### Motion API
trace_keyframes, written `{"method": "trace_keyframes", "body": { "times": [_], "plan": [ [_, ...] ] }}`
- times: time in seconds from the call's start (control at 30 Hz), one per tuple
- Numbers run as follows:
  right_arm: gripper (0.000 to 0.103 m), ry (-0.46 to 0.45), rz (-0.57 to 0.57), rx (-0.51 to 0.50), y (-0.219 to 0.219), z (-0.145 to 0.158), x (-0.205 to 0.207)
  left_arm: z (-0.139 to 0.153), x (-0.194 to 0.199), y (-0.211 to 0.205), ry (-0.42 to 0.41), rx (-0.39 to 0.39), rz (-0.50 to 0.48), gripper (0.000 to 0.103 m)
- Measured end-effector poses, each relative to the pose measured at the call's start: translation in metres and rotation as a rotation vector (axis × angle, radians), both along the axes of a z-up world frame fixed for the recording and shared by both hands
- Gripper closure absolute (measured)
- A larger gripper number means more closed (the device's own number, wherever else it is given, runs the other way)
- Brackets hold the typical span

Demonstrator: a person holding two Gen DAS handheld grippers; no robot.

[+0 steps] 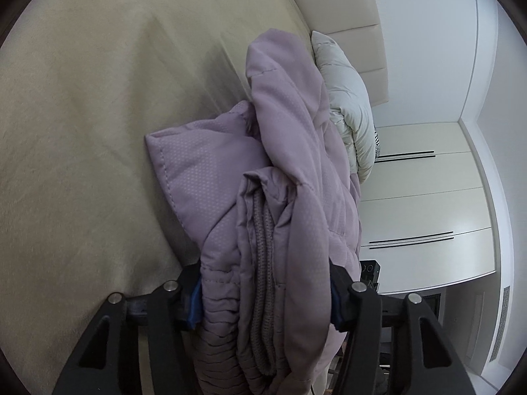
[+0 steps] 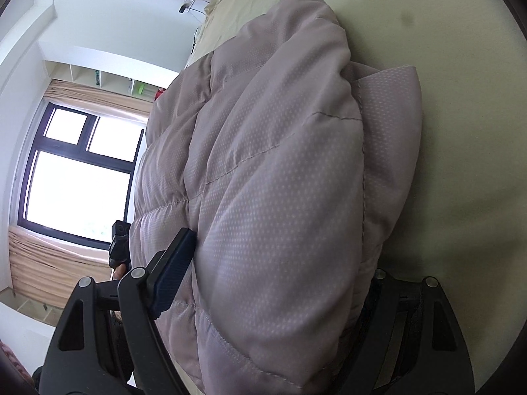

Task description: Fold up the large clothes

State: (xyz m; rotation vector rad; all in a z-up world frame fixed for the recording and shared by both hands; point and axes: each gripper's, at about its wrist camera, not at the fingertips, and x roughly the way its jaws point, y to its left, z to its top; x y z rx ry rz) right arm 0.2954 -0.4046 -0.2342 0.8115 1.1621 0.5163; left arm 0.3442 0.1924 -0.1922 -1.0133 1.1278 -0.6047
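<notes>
A lilac quilted puffer jacket is bunched in folds over the beige bed. My left gripper is shut on a thick wad of it, with a ribbed knit cuff between the blue pads. In the right wrist view the same jacket fills the middle. My right gripper is shut on its padded edge; the left blue pad shows, the right finger is hidden behind the fabric. The other gripper shows past the jacket.
A white puffy garment lies on the bed beyond the jacket, next to the padded headboard. White wardrobe doors stand to the right. A window with beige curtains is at the left of the right wrist view.
</notes>
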Motion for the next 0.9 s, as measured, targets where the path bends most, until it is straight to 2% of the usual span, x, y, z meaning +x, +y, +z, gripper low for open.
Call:
{"method": "trace_keyframes", "body": {
  "times": [0.13,0.2,0.3,0.47,0.67,0.8,0.9],
  "plan": [
    [0.045,-0.043,-0.01,-0.073,0.008,0.017,-0.009,0.008,-0.009,0.001,-0.034,0.017,0.002,0.062],
    [0.056,-0.068,-0.019,-0.11,0.013,0.03,-0.015,0.021,-0.018,0.001,-0.061,0.027,0.004,0.065],
    [0.063,-0.1,-0.025,-0.167,0.022,0.055,-0.025,0.042,-0.036,0.0,-0.095,0.035,0.0,0.066],
    [0.067,-0.153,-0.022,-0.196,0.039,0.096,-0.056,0.071,-0.08,0.002,-0.14,0.032,-0.007,0.067],
    [0.068,-0.194,-0.014,-0.15,0.053,0.13,-0.128,0.096,-0.148,0.014,-0.173,0.016,-0.015,0.067],
    [0.068,-0.211,-0.042,-0.087,0.047,0.131,-0.189,0.095,-0.198,0.019,-0.179,0.023,-0.028,0.066],
    [0.068,-0.181,-0.072,-0.029,0.046,0.112,-0.226,0.07,-0.221,0.023,-0.127,0.042,-0.027,0.065]
  ]
}}
